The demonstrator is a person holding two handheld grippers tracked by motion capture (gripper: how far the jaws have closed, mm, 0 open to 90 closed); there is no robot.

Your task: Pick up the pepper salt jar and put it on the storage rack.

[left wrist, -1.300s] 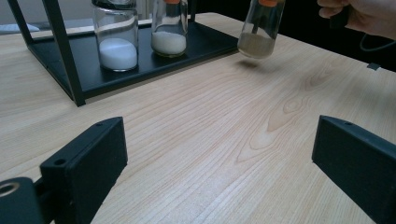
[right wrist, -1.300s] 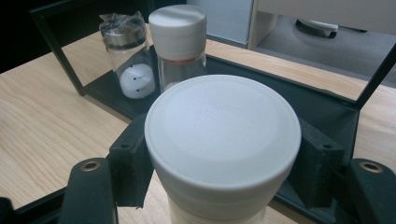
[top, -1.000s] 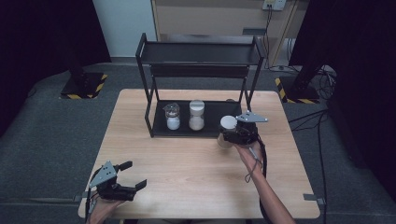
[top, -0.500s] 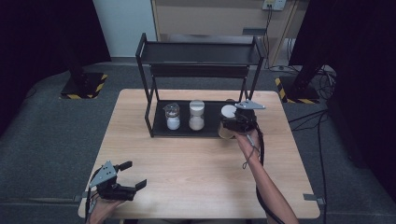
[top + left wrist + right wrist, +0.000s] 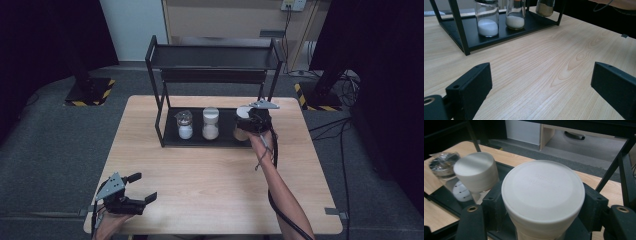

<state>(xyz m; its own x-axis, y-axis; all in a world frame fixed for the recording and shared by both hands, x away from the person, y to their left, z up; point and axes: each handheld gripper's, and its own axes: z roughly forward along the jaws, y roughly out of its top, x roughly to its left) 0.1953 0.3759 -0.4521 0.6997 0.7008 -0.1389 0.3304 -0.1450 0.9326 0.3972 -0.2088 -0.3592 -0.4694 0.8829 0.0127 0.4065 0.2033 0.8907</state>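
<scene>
High view: right claw (image 5: 248, 124) clamped on white-lidded jar (image 5: 243, 114), held at right end of black rack's (image 5: 159, 100) lower shelf, brownish contents visible below the lid. Two more jars just left of the right claw on the same shelf: white-lidded jar with pale powder (image 5: 210, 123), then clear-lidded jar with white powder (image 5: 184, 125). Left claw (image 5: 137, 189) well apart, low at near-left corner of counter (image 5: 210, 180), jaws spread wide, nothing between them.

Left gripper view: left claw (image 5: 541, 82) wide open and empty over bare wood of counter (image 5: 549, 62). Rack (image 5: 461, 37) ahead and up-left of the jaws, clear-lidded jar (image 5: 487, 21) and pale-powder jar (image 5: 515, 17) standing on its shelf. Held jar's brown-filled base (image 5: 545, 8) further right; cannot tell whether touching the shelf.

Right gripper view: right claw (image 5: 544, 202) closed against both sides of held jar (image 5: 543, 195), white lid facing camera. Pale-powder jar's lid (image 5: 475, 170) just beside on the left, clear-lidded jar (image 5: 442, 163) beyond that. Rack post (image 5: 610, 173) to the right.
</scene>
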